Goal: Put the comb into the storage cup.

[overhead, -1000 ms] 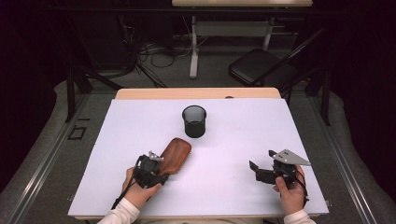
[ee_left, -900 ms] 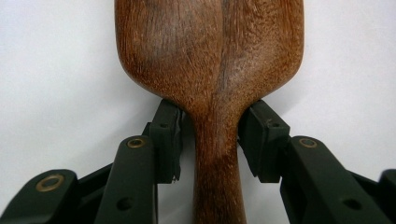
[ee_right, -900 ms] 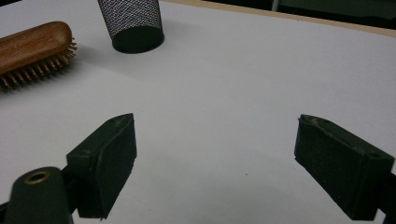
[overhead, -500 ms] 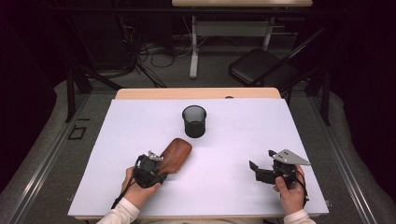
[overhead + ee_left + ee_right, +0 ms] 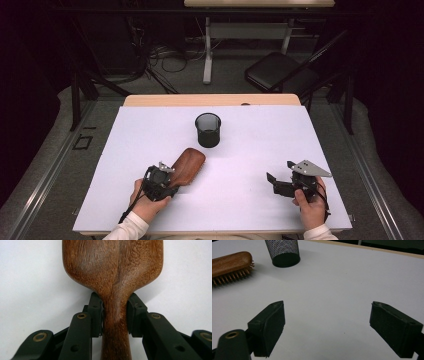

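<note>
A wooden hairbrush [image 5: 190, 164] lies bristles down on the white table sheet [image 5: 150, 130], left of centre. In the left gripper view its handle neck [image 5: 115, 315] runs between the two black jaws. My left gripper [image 5: 173, 181] [image 5: 115, 307] has just been closing its jaws, and both pads now press on that neck. My right gripper [image 5: 280, 173] [image 5: 327, 305] rests low at the front right, a hand on it, jaws wide open over bare sheet. From there the hairbrush [image 5: 229, 263] shows its bristles at far left.
A black mesh cup [image 5: 208, 130] [image 5: 283, 252] stands upright behind the brush, near the middle of the sheet. The wooden table edge [image 5: 210, 100] runs along the back. A folding chair [image 5: 280, 75] and cables sit on the floor beyond.
</note>
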Demonstrator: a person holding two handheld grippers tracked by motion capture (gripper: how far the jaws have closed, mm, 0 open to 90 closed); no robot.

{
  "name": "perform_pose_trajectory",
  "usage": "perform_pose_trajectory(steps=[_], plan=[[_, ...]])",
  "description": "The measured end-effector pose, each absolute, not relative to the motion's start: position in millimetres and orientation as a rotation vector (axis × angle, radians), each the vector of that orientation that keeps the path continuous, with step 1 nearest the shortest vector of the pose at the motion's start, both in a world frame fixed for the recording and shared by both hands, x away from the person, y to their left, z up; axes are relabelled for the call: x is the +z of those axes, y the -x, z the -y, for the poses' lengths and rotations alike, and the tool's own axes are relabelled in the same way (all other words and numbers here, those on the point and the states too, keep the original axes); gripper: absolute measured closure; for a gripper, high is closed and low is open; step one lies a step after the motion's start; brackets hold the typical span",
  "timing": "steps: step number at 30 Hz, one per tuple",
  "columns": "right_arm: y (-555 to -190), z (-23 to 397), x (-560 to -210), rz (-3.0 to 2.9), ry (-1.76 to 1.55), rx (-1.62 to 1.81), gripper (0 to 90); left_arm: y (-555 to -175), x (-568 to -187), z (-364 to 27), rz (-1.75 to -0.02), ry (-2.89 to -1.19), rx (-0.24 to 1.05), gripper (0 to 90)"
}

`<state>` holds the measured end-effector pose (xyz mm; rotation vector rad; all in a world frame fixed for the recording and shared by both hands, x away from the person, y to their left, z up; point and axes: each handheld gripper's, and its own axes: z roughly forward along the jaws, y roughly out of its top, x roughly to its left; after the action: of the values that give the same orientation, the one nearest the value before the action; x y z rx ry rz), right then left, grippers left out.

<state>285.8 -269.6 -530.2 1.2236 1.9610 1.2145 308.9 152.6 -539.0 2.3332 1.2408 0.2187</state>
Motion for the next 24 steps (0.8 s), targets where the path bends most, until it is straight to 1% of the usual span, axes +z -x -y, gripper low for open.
perform_pose_trajectory(steps=[24], plan=[[-286.3,269.1,-531.0,-1.956,-1.229,1.216,13.4,-309.2,-537.8,-157.1,-1.239,-2.297,0.182,71.5]])
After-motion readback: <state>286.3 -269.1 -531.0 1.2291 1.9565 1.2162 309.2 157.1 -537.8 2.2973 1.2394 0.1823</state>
